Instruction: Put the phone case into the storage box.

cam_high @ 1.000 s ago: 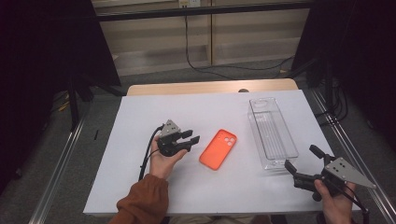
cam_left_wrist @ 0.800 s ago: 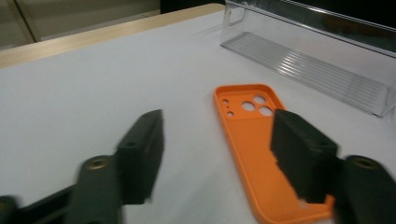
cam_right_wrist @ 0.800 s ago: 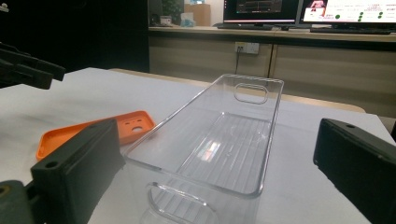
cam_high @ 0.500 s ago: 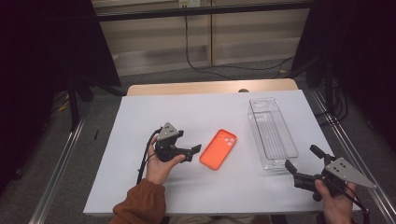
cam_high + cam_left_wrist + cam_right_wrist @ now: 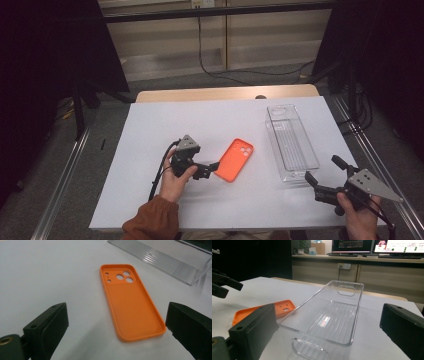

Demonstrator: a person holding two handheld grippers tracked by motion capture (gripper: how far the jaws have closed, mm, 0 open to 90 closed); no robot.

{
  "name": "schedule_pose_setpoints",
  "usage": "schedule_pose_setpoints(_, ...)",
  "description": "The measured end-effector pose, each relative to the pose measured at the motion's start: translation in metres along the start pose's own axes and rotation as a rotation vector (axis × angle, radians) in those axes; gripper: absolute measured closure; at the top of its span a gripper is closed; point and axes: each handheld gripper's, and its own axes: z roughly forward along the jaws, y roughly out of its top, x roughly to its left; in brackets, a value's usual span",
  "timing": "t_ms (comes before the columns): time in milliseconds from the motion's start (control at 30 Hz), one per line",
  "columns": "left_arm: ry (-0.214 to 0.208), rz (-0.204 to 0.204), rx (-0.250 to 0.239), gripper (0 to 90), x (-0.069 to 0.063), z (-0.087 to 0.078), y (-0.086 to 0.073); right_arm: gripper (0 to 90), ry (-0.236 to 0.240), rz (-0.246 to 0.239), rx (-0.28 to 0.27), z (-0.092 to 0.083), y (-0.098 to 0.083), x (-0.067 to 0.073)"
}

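An orange phone case point(image 5: 235, 160) lies inside-up on the white table point(image 5: 150, 125), its camera holes at the far end point(image 5: 130, 302). My left gripper point(image 5: 210, 170) is low at the case's near left corner and points at it. Its jaws have just been opening and now stand wide apart point(image 5: 116, 315), with the case's near end lying between the tips but untouched. A clear plastic tray point(image 5: 291, 142) stands empty to the right of the case. My right gripper point(image 5: 324, 169) hovers open at the tray's near end point(image 5: 327, 322) and holds nothing.
The table's wooden far edge point(image 5: 225, 93) shows behind the white sheet. Metal rails point(image 5: 65, 175) run along both sides. In the right gripper view the tray point(image 5: 332, 312) is straight ahead, with the case point(image 5: 262, 311) and the left gripper point(image 5: 222, 285) beyond at the left.
The left gripper's jaws have spread from nearly together to wide apart, and it has shifted slightly nearer the case's near end. The right gripper, case and tray have not moved.
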Motion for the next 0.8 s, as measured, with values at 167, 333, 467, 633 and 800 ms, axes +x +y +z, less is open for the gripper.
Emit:
schedule_pose_setpoints(167, 0.002, 0.016, 0.044, 4.0, -0.007, 0.009, 0.005, 0.1, 0.001, -0.001, 0.0, 0.0, 0.0, 0.0)
schedule_pose_setpoints(333, 0.004, 0.029, 0.083, 4.0, -0.011, 0.021, 0.01, 0.1, 0.001, -0.001, 0.001, 0.0, 0.0, 0.0)
schedule_pose_setpoints(467, -0.011, 0.016, 0.113, 4.1, -0.009, 0.028, 0.015, 0.1, 0.003, 0.002, 0.003, 0.0, 0.0, 0.0)
schedule_pose_setpoints(633, -0.014, 0.015, 0.146, 4.1, -0.011, 0.037, 0.016, 0.1, 0.004, 0.002, 0.004, 0.0, 0.0, -0.001)
schedule_pose_setpoints(800, -0.019, 0.021, 0.168, 4.0, -0.013, 0.045, 0.019, 0.1, 0.005, -0.001, 0.004, 0.0, 0.0, 0.0)
